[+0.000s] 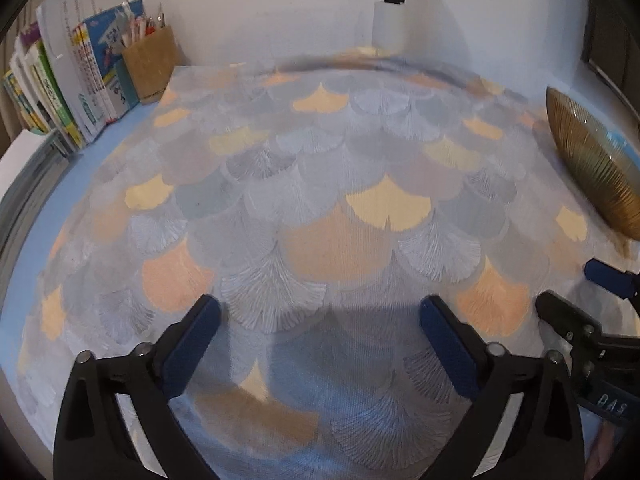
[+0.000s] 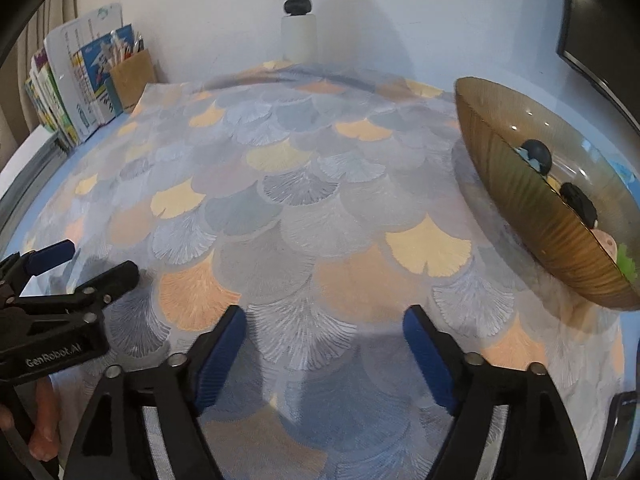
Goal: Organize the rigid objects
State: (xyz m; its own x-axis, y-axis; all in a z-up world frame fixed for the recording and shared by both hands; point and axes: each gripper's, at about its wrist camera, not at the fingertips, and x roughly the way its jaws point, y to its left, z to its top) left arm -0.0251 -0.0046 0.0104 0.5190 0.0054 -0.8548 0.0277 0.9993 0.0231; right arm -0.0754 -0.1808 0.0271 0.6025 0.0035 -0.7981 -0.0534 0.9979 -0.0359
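Ginkgo-leaf cloth [image 2: 304, 216] is spread across the worktop, with books [image 1: 60, 92] and a cardboard pen holder [image 1: 150, 62] stood against the back wall. An amber ribbed glass bowl [image 2: 532, 220] is seen at the right, holding small rigid objects [image 2: 578, 200]. The left hand-held gripper [image 1: 320, 324] and the right hand-held gripper [image 2: 324, 332] are both spread, nothing between the fingers. Sorting appears finished or paused; a further item would have to be found first. The bowl's contents are partly hidden by its rim and hard to identify.
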